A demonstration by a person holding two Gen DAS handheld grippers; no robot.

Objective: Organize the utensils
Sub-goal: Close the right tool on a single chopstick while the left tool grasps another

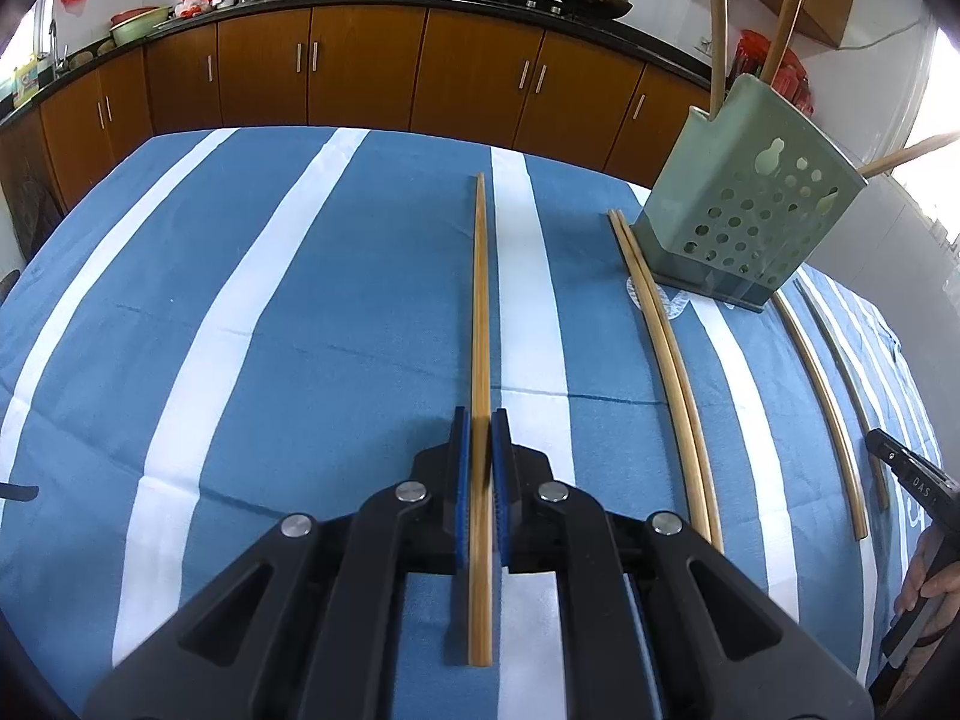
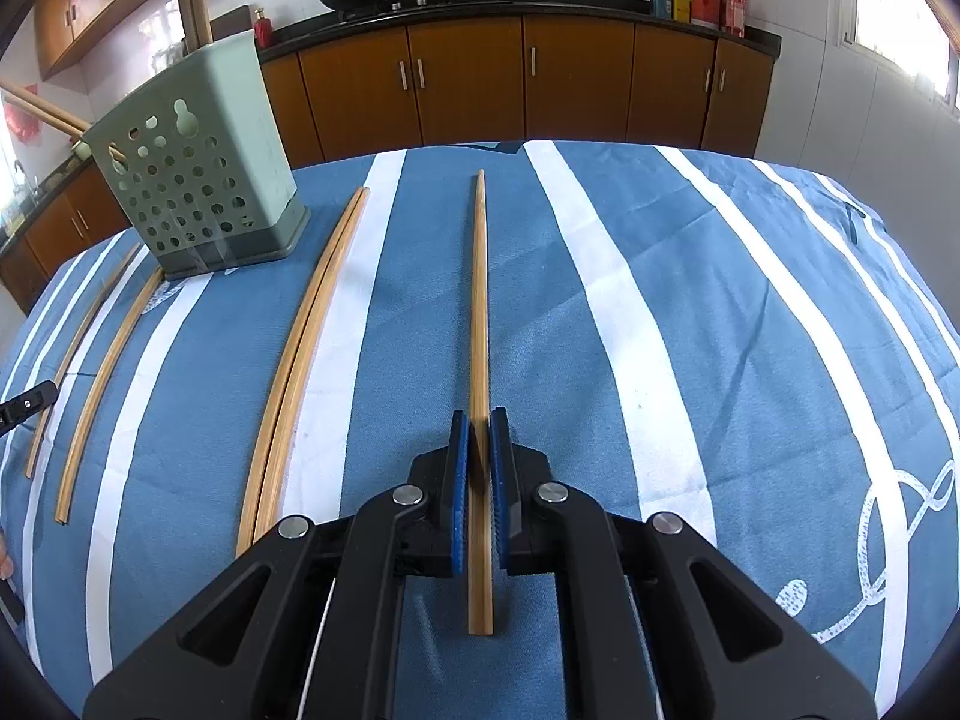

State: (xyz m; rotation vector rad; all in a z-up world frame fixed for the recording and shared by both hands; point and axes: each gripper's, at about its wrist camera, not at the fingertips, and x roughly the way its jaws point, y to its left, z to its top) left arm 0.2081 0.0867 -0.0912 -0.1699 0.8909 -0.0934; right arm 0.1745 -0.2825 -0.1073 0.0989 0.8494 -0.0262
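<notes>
In the left wrist view my left gripper point(image 1: 480, 420) is shut on a bamboo chopstick point(image 1: 480, 276) that runs straight ahead between the blue pads. To its right a pair of chopsticks point(image 1: 660, 360) lies on the striped cloth. Behind the pair stands a green perforated utensil holder point(image 1: 750, 210) with several chopsticks point(image 1: 717, 30) in it. In the right wrist view my right gripper point(image 2: 480, 420) is shut on another chopstick point(image 2: 479, 276). There a chopstick pair point(image 2: 306, 348) and the holder point(image 2: 198, 180) are to its left.
Two single chopsticks point(image 1: 822, 396) lie right of the holder, close to the other gripper point(image 1: 912, 474) and a hand point(image 1: 930, 576). The right wrist view shows single chopsticks point(image 2: 108, 378) at far left. A blue-and-white cloth point(image 2: 660, 300) covers the table; kitchen cabinets point(image 1: 360, 72) stand behind.
</notes>
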